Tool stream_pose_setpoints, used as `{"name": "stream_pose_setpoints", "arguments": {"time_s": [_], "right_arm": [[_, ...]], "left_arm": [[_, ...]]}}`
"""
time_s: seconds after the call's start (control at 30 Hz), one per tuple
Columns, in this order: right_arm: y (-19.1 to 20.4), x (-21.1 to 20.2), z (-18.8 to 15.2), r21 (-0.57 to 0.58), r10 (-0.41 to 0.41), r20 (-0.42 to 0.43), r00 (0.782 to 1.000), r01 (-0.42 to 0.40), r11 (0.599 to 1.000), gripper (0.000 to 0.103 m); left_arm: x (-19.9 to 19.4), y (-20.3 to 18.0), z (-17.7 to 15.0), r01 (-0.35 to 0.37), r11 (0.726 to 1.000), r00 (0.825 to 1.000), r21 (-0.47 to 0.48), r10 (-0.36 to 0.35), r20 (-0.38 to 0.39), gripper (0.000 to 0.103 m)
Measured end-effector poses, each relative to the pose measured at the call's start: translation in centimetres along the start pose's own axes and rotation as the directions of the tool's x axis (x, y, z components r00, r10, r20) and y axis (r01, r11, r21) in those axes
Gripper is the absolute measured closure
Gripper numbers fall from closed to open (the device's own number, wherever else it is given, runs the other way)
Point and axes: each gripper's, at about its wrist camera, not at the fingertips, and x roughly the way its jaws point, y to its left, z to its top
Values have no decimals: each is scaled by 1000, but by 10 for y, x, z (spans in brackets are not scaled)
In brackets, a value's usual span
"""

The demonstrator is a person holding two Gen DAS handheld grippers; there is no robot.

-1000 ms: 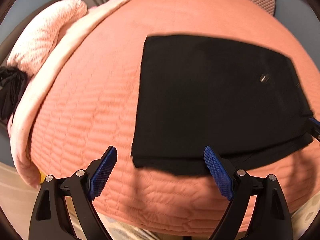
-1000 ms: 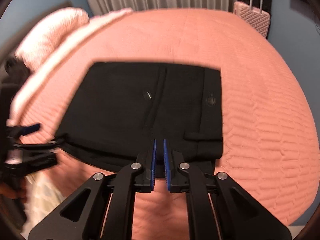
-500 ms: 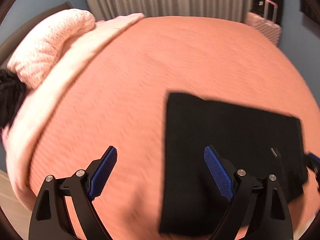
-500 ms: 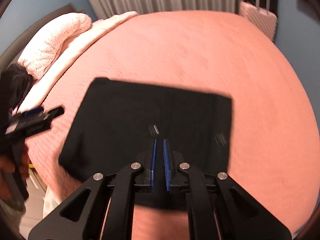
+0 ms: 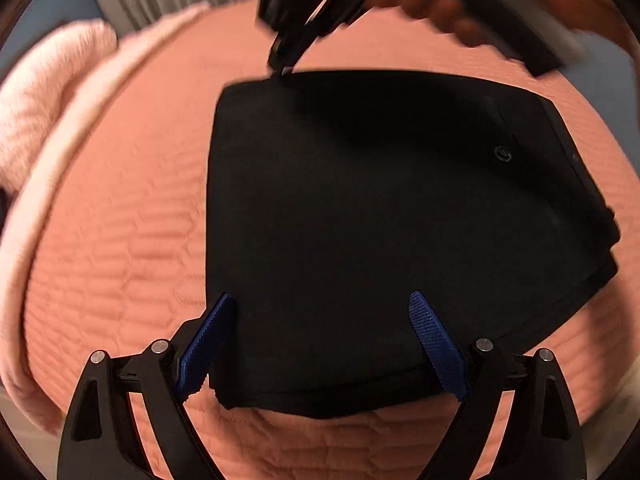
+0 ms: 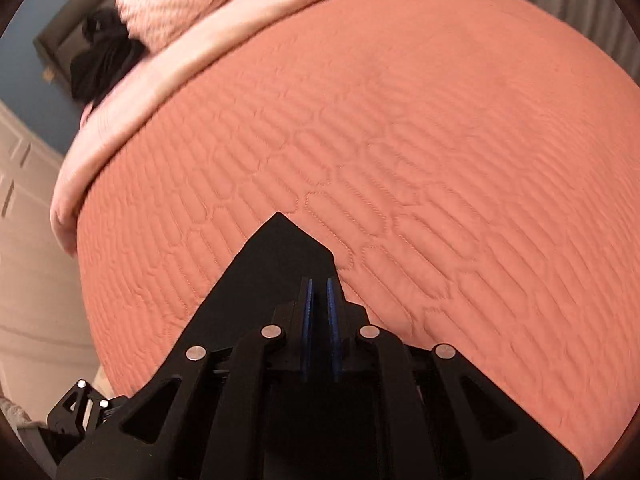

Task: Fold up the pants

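Both grippers are now working over the folded pants point(image 5: 380, 220) lying on the bed point(image 5: 120, 220): the right gripper point(image 6: 319, 300), clenched and empty, is reaching their far corner while the left gripper point(image 5: 324, 344) is hovering spread over their near edge, suggesting final tidying.

Plenty of open quilt point(image 6: 420, 140) ahead of the right gripper's point(image 6: 318, 292) closed jaws, nothing on it until the pale folded-back blanket point(image 6: 240, 36) and pillow point(image 6: 172, 4) far ahead-left. The pants' point(image 5: 380, 220) corner sat right under and just ahead of those jaws. On the other side, the left gripper point(image 5: 320, 344) had its jaws spread wide over the pants' near edge, bare quilt to their left. The right gripper and the hand point(image 5: 452, 16) holding it blocked the space beyond the far edge.
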Motion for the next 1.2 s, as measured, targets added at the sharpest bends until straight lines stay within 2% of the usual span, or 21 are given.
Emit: {"name": "stream_pose_setpoints", "arguments": {"time_s": [0.13, 0.2, 0.23, 0.27, 0.3, 0.33, 0.43, 0.47, 0.5, 0.57, 0.63, 0.7, 0.77, 0.87, 0.93, 1.0, 1.03, 1.1, 1.13, 1.17, 1.2], "right_arm": [[10, 12, 6, -86, -3, -33, 999, 1, 996, 94], [13, 12, 9, -106, -11, -31, 999, 7, 994, 86], [13, 10, 8, -111, -24, -25, 999, 21, 994, 69], [13, 9, 7, -113, -53, -14, 998, 51, 992, 44], [13, 8, 6, -114, -79, -3, 997, 78, 990, 35], [11, 7, 6, -112, -65, 2, 998, 64, 992, 26], [6, 16, 7, -75, 65, -37, 997, -68, 995, 28], [8, 20, 6, -91, 56, -50, 997, -60, 994, 44], [14, 26, 6, -116, 48, -65, 997, -55, 992, 55], [18, 30, 11, -107, 45, -51, 998, -50, 993, 62], [14, 25, 19, -74, 77, -18, 997, -78, 994, 64], [8, 18, 25, -35, 143, -7, 990, -143, 989, 64], [1, 12, 28, -20, 137, 11, 990, -137, 990, 64], [-9, 10, 25, -12, 146, -13, 989, -146, 989, 64], [-7, 17, 19, -30, 121, -40, 992, -122, 992, 64], [-1, 31, 14, -67, 68, -69, 995, -73, 995, 81], [0, 37, 14, -71, 51, -71, 996, -56, 996, 86], [-12, 41, 21, -25, -82, -32, 996, 81, 996, 93], [-26, 39, 24, 31, -234, -2, 972, 234, 972, 101], [-33, 34, 25, 68, -275, 21, 961, 273, 960, 100], [-37, 21, 21, 126, -214, 71, 974, 204, 971, 100]], "left_arm": [[4, 7, -2, 37, 999, 999, -35, -37, -8, 12], [4, 9, -3, 48, 999, 999, -21, -48, -7, 12], [4, 10, -4, 53, 998, 999, -24, -53, -4, 12], [4, 11, -5, 57, 998, 998, -24, -57, 2, 12], [4, 11, -6, 58, 998, 998, -22, -58, 5, 12], [3, 12, -7, 58, 998, 998, -22, -58, 8, 12], [5, 12, -11, 60, 998, 998, -32, -60, 18, 12], [4, 11, -13, 59, 998, 998, -33, -58, 20, 11], [4, 14, -14, 58, 998, 998, -33, -57, 21, 11], [3, 18, -16, 59, 998, 998, -36, -58, 24, 11], [4, 17, -15, 59, 998, 998, -37, -58, 26, 11], [6, 15, -15, 56, 998, 998, -37, -55, 28, 11], [5, 13, -14, 60, 997, 998, -40, -59, 29, 11], [6, 14, -14, 63, 997, 998, -41, -62, 29, 11], [6, 15, -15, 61, 997, 998, -42, -60, 33, 11], [6, 14, -15, 59, 997, 998, -43, -57, 35, 11], [6, 14, -16, 59, 997, 998, -42, -57, 36, 11], [6, 14, -16, 58, 997, 998, -41, -56, 37, 11], [6, 14, -17, 58, 998, 998, -40, -56, 34, 11], [6, 15, -17, 58, 997, 998, -43, -57, 35, 11], [6, 15, -17, 58, 997, 998, -43, -57, 34, 11]]}}
